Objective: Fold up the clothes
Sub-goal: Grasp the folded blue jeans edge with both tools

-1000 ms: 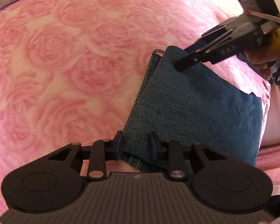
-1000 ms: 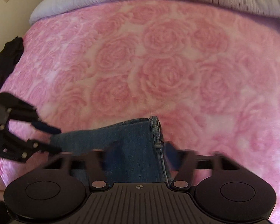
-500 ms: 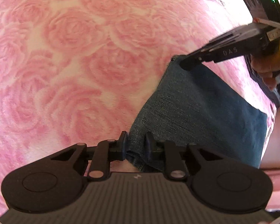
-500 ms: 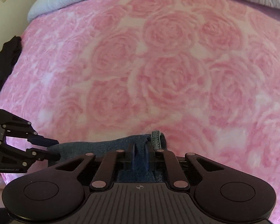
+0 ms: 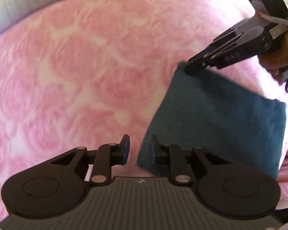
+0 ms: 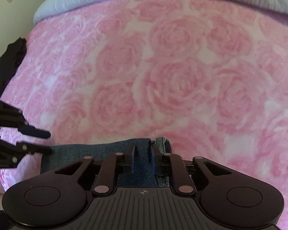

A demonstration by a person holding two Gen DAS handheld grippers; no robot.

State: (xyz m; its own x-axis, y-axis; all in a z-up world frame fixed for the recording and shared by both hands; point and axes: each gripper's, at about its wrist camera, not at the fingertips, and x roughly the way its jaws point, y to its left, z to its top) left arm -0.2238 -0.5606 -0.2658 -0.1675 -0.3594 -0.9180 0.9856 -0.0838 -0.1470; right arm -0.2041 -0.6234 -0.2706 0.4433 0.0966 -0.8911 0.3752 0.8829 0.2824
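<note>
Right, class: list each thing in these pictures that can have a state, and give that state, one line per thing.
jeans: folded into a flat rectangle, lying on the blanket.
left gripper: open, fingers either side of the jeans' near corner.
right gripper: partly open, denim between its fingers.
pink rose blanket: spread flat.
black garment: crumpled at the blanket's edge.

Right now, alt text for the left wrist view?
The open left gripper sits at the near corner of folded blue jeans on a pink rose-print blanket. The right gripper touches the jeans' far corner.
</note>
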